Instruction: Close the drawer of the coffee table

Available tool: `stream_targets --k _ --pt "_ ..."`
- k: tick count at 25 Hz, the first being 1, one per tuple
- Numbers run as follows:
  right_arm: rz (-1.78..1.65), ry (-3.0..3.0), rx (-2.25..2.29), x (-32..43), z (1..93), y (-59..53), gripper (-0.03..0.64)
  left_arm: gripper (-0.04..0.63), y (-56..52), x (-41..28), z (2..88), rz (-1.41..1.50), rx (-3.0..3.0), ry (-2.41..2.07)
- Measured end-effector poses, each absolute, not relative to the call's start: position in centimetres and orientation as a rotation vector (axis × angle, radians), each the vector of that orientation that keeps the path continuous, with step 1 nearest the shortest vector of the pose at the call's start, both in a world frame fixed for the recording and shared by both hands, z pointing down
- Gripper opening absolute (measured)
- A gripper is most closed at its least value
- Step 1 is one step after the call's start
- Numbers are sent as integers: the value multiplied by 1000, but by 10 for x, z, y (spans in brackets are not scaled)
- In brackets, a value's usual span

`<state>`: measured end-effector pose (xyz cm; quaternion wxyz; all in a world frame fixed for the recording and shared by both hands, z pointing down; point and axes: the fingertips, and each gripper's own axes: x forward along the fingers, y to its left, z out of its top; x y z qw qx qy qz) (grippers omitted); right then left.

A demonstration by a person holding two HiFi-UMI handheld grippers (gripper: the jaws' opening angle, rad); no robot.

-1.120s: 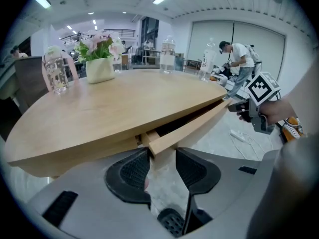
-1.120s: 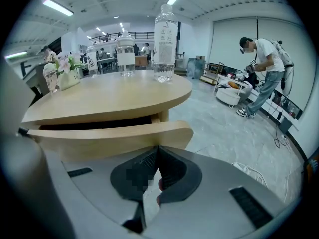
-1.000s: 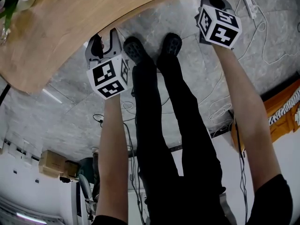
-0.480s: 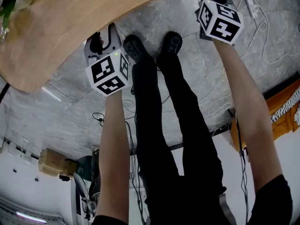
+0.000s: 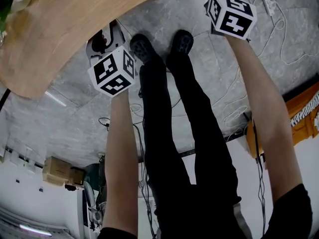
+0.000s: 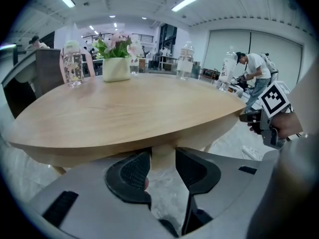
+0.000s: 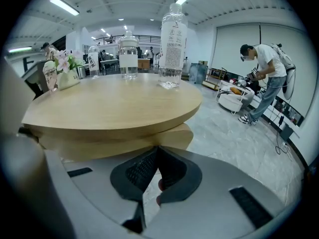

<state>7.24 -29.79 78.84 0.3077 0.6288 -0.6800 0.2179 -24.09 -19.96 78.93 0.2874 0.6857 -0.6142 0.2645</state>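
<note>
Since a second ago the left gripper has rolled slightly and edged up toward the rim of the round light-wood coffee table in the head view, its black-and-white marker cube turning with it.

In the left gripper view its two dark ribbed jaws stand well apart with nothing between them; the gap shows only a pale table leg and grey floor. The right gripper has its jaws pressed together at the tips, pinching nothing.

Just above those closed jaws, a light-wood layer juts out beneath the table top and past its rim. It appears to be the drawer, though its front and any handle cannot be made out. The head view does not show it, and the right gripper's tips are cut off there at the frame's top edge.

On the table top stand one white pot of pink flowers and three clear bottles or jars: one beside the pot, two farther along. Two black shoes rest on the grey marble floor between the arms.
</note>
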Motion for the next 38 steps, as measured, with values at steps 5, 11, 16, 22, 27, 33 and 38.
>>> stream_targets --k 5,11,16,22,27,33,38 --pt "514 -1801 1589 70 777 -294 12 150 -192 -246 784 746 1830 -1648" --pt "499 -1826 1548 76 747 -279 12 146 -173 -242 764 785 1841 -1611" --pt "476 -1898 1475 70 696 -260 12 120 -155 -234 717 791 1856 -1604" --pt "359 -2035 1325 49 604 -229 12 90 -138 -216 638 779 1892 -1625" --pt "334 -2130 1280 40 528 -201 12 54 -126 -199 560 747 1973 -1662" --pt "361 -2190 1314 32 456 -164 12 34 -100 -182 478 681 2058 -1637" --pt "385 -2264 1343 13 394 -127 12 14 -79 -185 407 536 2146 -1633"
